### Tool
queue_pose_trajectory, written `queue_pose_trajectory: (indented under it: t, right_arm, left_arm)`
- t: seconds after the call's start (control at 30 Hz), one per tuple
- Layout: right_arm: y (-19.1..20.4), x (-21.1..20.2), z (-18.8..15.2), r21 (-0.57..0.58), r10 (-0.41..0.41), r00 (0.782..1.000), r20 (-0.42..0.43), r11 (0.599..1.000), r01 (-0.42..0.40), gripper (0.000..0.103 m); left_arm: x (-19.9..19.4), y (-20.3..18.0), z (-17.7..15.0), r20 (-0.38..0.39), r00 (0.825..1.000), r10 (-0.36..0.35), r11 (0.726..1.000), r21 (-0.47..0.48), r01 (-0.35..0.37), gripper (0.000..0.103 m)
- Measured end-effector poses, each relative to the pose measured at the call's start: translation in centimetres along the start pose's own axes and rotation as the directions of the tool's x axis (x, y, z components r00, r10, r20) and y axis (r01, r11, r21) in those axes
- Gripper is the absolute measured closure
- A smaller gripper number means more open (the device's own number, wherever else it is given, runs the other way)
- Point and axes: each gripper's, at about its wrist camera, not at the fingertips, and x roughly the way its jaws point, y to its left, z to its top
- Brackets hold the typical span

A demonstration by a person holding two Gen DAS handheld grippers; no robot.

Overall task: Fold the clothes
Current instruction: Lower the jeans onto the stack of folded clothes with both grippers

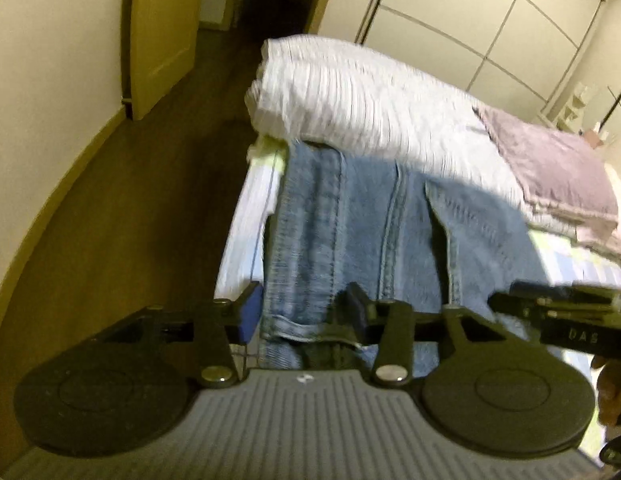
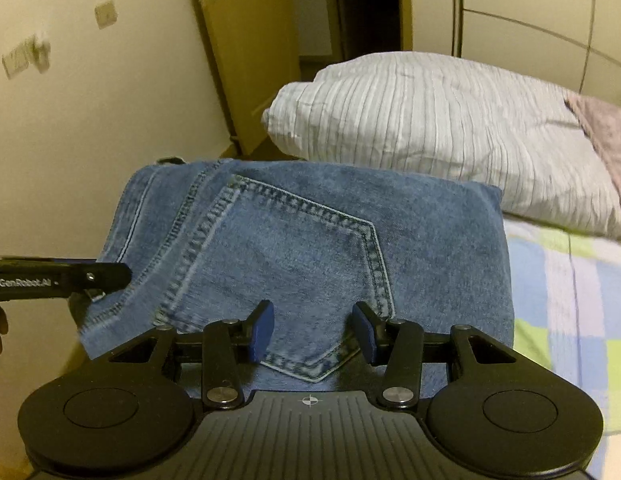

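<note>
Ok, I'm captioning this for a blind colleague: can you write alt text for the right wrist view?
Folded blue jeans, back pocket up, lie on a checked bedsheet, with the open right gripper over their near edge. The left gripper comes in from the left at the jeans' edge; a striped white pillow lies behind.

black claw (image 2: 309, 332), blue pads (image 2: 262, 332) (silver screws), ribbed grey body.

- Home bedroom.
- Bed (image 2: 570, 292) with checked sheet and striped white pillow (image 2: 430, 120).
- Wardrobe (image 1: 490, 20) with pale sliding panels.
- Open wooden door (image 1: 162, 32), dark wood floor (image 1: 150, 184).
</note>
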Motion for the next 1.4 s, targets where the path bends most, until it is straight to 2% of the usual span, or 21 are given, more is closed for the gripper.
queue_pose_trajectory:
  t: [0.03,0.1,0.17,0.23,0.27,0.37,0.5,0.63,0.73,0.9,1.03,1.17,1.2,1.3,1.4]
  right_arm:
    - [-0.3,-0.6,-0.1,0.018,0.013,1.000,0.011,1.000,-0.013,0.056]
    - [-0.5,-1.9,-0.5,0.028,0.025,0.999,0.024,0.999,-0.026,0.056]
    - [-0.6,-2.8,-0.9,0.035,0.039,0.999,0.023,0.999,-0.040,0.056]
    - [-0.5,-3.2,-1.3,0.039,0.051,0.999,0.010,0.998,-0.051,0.056]
    - [-0.3,-3.2,-1.5,0.038,0.055,0.999,-0.005,0.998,-0.054,0.056]
    - [0.7,-2.0,-2.0,-0.001,0.043,0.998,-0.039,0.999,-0.043,0.056]
    - [1.9,-0.9,-2.2,-0.053,0.044,0.997,-0.059,0.997,-0.048,0.056]
    - [2.8,0.0,-2.2,-0.093,0.052,0.996,-0.067,0.994,-0.058,0.055]
    - [2.1,0.2,-2.1,-0.075,0.056,0.995,-0.079,0.995,-0.062,0.055]
    - [0.2,-0.5,-0.1,0.032,0.097,0.986,-0.139,0.995,-0.093,0.055]
    - [-2.8,-1.7,2.9,0.129,0.087,0.995,-0.039,0.988,-0.082,0.055]
    - [-5.9,-0.9,6.1,0.183,0.030,0.999,0.039,0.983,-0.037,0.055]
    - [-6.7,-0.3,6.9,0.198,0.023,0.998,0.051,0.980,-0.033,0.055]
    - [-8.2,2.1,8.2,0.223,-0.008,0.999,0.042,0.975,-0.001,0.055]
    - [-8.3,5.0,8.3,0.208,-0.033,0.999,-0.012,0.977,0.034,0.055]
  left_arm:
    - [-0.8,-0.3,0.3,0.020,1.000,-0.011,1.000,0.006,0.011,0.077]
    - [-2.3,-0.8,0.9,0.059,0.998,-0.033,0.999,0.019,0.032,0.081]
    - [-3.8,-1.3,1.5,0.098,0.994,-0.056,0.998,0.033,0.053,0.091]
    - [-3.8,-2.2,1.3,0.075,0.992,-0.101,0.992,0.079,0.095,0.092]
    - [-3.0,-2.7,1.0,0.046,0.994,-0.099,0.990,0.102,0.093,0.092]
    - [0.6,-2.8,-0.8,-0.047,0.999,-0.016,0.989,0.145,0.022,0.095]
    - [2.6,-1.6,-2.7,-0.048,0.998,0.050,0.991,0.124,-0.043,0.095]
    - [2.6,-1.0,-2.6,-0.061,0.998,0.034,0.995,0.099,-0.028,0.095]
    - [2.5,-1.3,-2.2,-0.067,0.997,0.023,0.995,0.102,-0.017,0.095]
    - [1.5,-1.4,-0.5,-0.062,0.998,0.000,0.998,0.064,0.004,0.095]
    - [0.3,-2.1,1.9,0.006,0.999,0.040,0.995,0.093,-0.040,0.094]
    - [0.3,-2.5,5.0,0.078,0.997,-0.010,0.998,0.057,0.006,0.094]
    - [1.0,-2.6,5.5,0.074,0.997,-0.018,0.998,0.057,0.013,0.094]
    - [3.3,-2.9,6.9,0.053,0.998,-0.037,0.998,0.053,0.034,0.094]
    - [6.0,-2.4,6.1,0.027,0.999,0.044,0.994,0.095,-0.046,0.094]
